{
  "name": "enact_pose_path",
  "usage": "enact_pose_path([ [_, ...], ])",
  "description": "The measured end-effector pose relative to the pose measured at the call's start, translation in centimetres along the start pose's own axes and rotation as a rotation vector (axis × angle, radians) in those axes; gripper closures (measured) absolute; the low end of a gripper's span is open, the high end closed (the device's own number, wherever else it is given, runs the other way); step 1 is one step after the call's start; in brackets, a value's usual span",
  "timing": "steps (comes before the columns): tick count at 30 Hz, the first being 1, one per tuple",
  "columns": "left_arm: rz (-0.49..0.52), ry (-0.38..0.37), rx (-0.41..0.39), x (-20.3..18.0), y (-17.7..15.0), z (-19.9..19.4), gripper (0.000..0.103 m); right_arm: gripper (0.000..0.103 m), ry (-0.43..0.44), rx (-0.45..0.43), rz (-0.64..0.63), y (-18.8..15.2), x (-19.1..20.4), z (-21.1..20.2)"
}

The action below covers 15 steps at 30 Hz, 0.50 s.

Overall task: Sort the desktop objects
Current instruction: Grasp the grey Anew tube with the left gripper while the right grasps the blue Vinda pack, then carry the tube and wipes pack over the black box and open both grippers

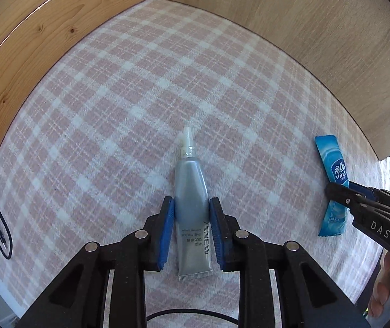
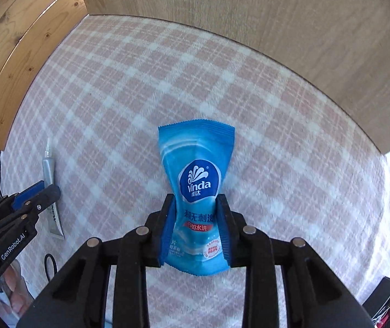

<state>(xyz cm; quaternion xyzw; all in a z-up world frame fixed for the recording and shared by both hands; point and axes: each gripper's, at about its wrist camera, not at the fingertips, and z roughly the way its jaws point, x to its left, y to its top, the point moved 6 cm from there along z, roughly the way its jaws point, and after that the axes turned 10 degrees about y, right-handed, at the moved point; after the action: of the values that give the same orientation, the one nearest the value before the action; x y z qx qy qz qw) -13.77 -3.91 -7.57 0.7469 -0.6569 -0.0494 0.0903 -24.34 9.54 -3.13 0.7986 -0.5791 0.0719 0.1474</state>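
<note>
Two items, one to each gripper, both over a bench (image 1: 113, 95) covered in pink-and-white plaid cloth.

Item 1: cream tube (image 1: 192, 213). Grey-silver squeeze tube with a pale translucent nozzle cap and a flat crimped tail; dark lettering "ANEW" and "EYE FORCE" runs along its lower body. It lies lengthwise between the fingers of the left gripper (image 1: 192, 205), nozzle pointing away from the gripper, tail toward it. The blue pads are narrowed onto both sides of the tube body.

Item 2: wipe packet (image 2: 196, 191). Bright blue foil sachet with serrated ends, a dark blue oval "Vinda" logo, white Chinese characters and a red band beneath. It sits between the fingers of the right gripper (image 2: 196, 205), whose blue pads pinch its waist so that the foil is drawn in and creased there, the top flaring wider beyond the fingertips.

Surroundings: wooden panels (image 2: 277, 27) stand beyond both grippers. In the left wrist view the packet appears off to the gripper's right; in the right wrist view the tube appears off to the left.
</note>
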Motion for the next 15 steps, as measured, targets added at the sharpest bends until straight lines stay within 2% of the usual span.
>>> enact_pose_path([
  [7,-0.020,0.004,0.003,0.9,-4.3,-1.3,0.079,0.078,0.037,-0.026,0.076,-5.2,-1.3,-2.3],
  [15,0.007,0.009,-0.078,0.3,-7.7,-6.2,0.079,0.079,0.044,-0.123,0.102,-9.6,-2.3,-8.4],
])
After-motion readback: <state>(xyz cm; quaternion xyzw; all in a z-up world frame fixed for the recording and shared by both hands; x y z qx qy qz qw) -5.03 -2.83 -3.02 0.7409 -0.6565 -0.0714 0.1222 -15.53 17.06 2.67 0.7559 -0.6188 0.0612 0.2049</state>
